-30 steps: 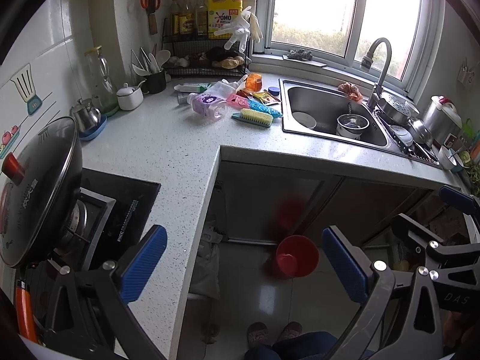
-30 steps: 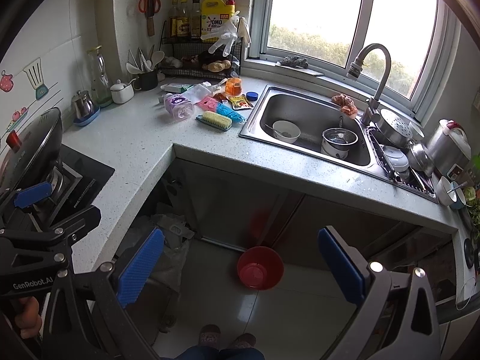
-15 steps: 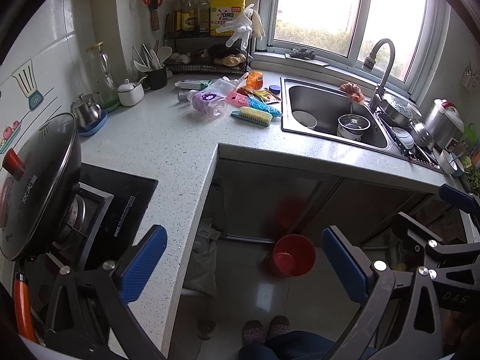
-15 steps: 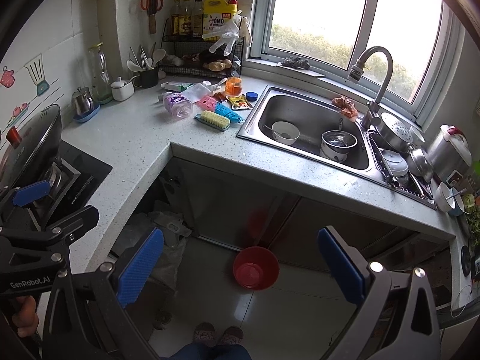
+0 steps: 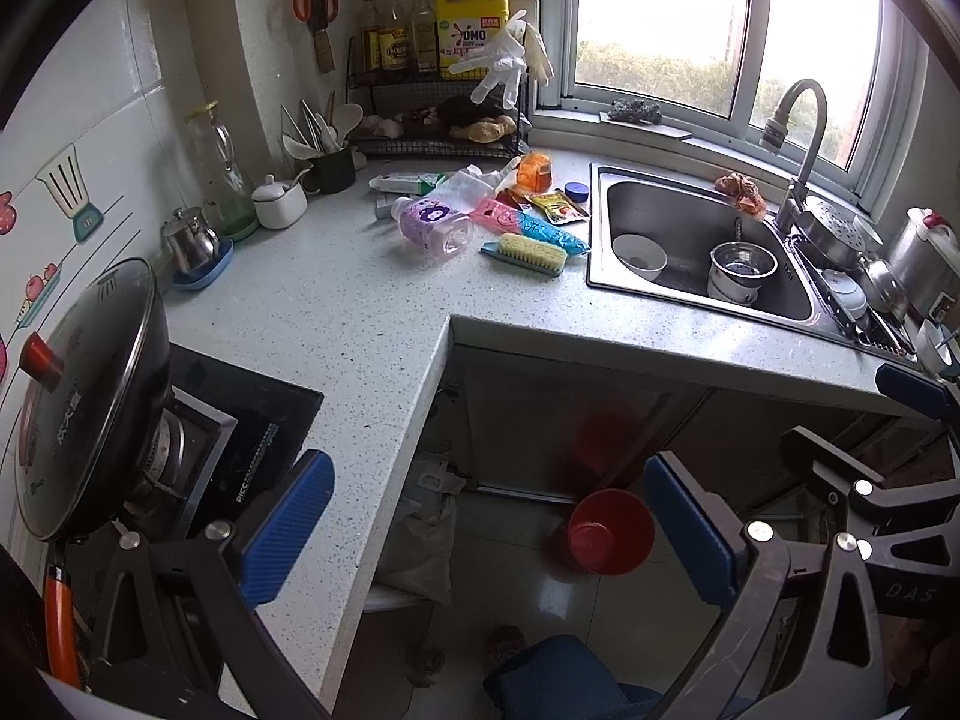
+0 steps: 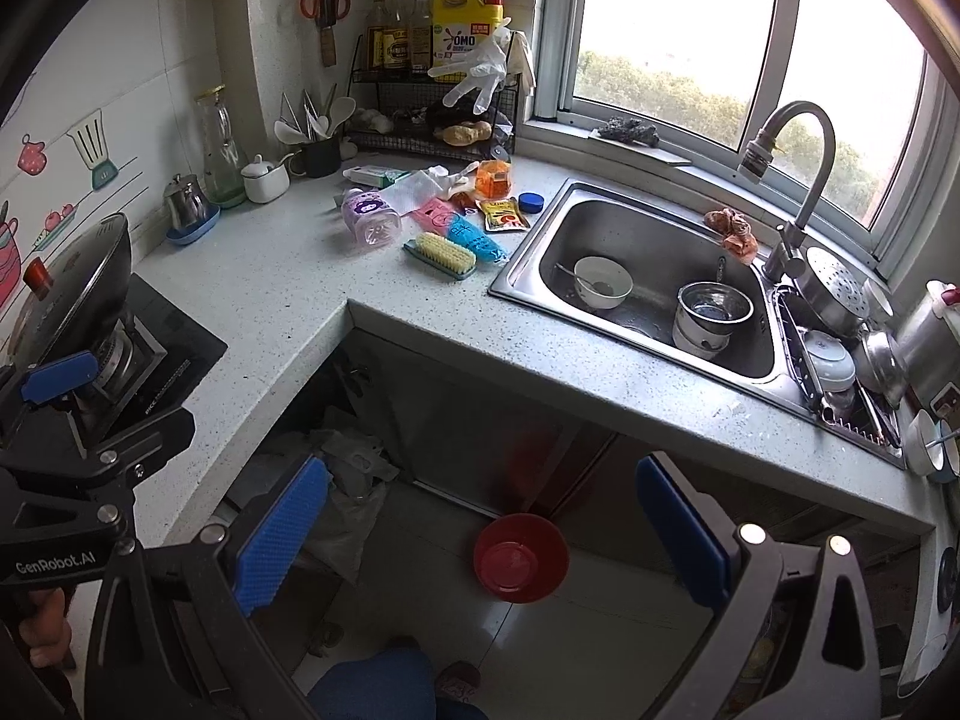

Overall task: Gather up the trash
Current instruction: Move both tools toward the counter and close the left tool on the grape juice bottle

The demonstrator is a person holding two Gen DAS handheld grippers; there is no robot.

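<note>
A kitchen corner is seen from above. The left gripper [image 5: 489,531] and the right gripper [image 6: 483,531] both hang over the floor in front of the bench [image 5: 336,300], each with its blue-padded jaws spread wide and holding nothing.

The trash lies far ahead of both grippers, in a cluster on the bench just left of the sink [image 5: 696,252]. It includes a clear purple-labelled bottle [image 5: 433,225] on its side, a pink wrapper [image 5: 497,217], a blue wrapper [image 5: 549,234], a yellow sauce packet [image 5: 558,206], an orange cup [image 5: 535,173] and a blue bottle cap [image 5: 576,189]. A scrub brush [image 5: 528,253] rests at the cluster's near edge, close to the sink's front left corner.

A red basin [image 5: 611,531] sits on the floor, well below the sink and between the left gripper's fingers in that view.

Compared with a second ago, both cameras have risen slightly, so the sink and the trash sit a little lower in view; the trash has not moved.
</note>
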